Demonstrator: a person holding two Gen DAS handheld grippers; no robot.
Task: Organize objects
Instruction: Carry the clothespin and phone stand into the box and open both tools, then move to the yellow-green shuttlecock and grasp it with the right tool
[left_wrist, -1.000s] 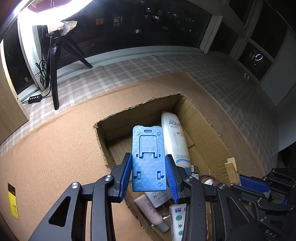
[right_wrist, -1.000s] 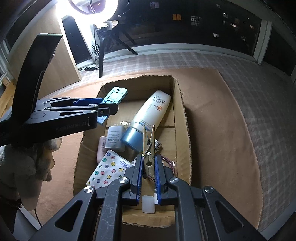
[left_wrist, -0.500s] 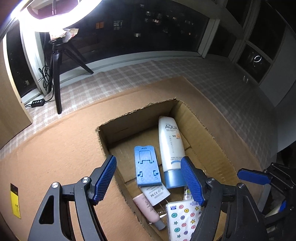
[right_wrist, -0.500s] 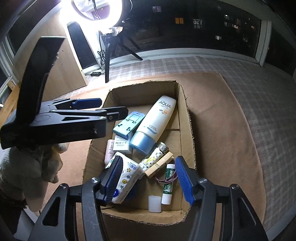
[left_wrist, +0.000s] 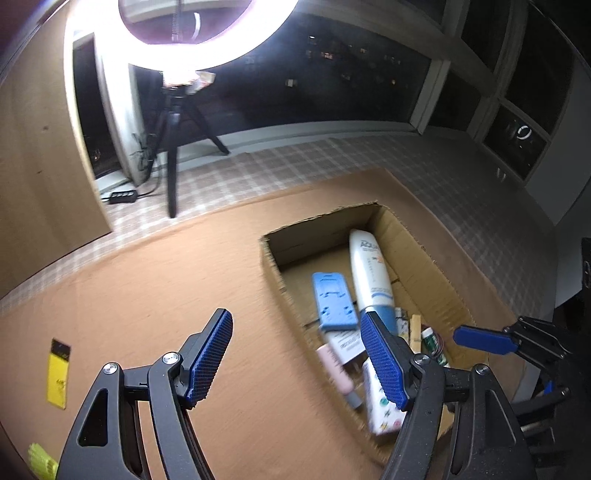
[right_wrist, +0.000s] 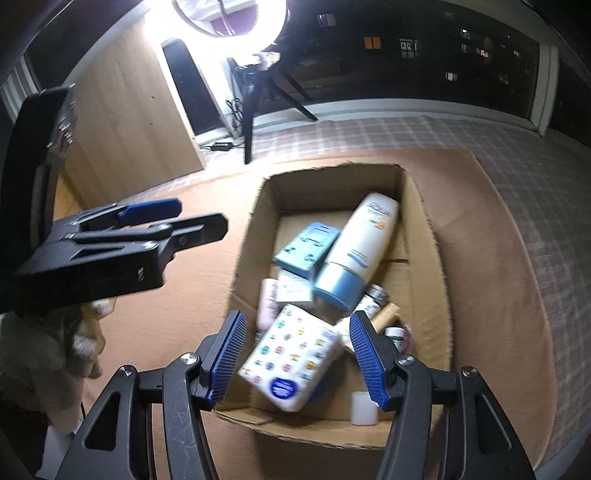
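Note:
An open cardboard box (right_wrist: 428, 236) (left_wrist: 428, 258) lies on the brown mat. In it are a white AQUA tube (right_wrist: 365, 236) (left_wrist: 369, 266), a blue phone stand (right_wrist: 306, 249) (left_wrist: 332, 299), a dotted tissue pack (right_wrist: 291, 362) (left_wrist: 380, 406), a pink tube (left_wrist: 336, 365), a wooden clothespin (right_wrist: 384, 317) (left_wrist: 415, 328) and a small white cap (right_wrist: 364, 408). My left gripper (left_wrist: 299, 358) is open and empty, above the mat at the box's left edge. My right gripper (right_wrist: 297, 356) is open and empty above the box's near end.
A ring light on a black tripod (left_wrist: 173, 122) (right_wrist: 255, 92) stands at the back on the checked cloth (left_wrist: 295, 166). A wooden panel (left_wrist: 37, 166) stands at the left. A yellow card (left_wrist: 58, 373) and a yellow-green item (left_wrist: 40, 459) lie on the mat at left.
Both grippers opened and dropped their loads, the blue phone stand and the clothespin, into the box. Both have since drawn back and up; the left one has swung left.

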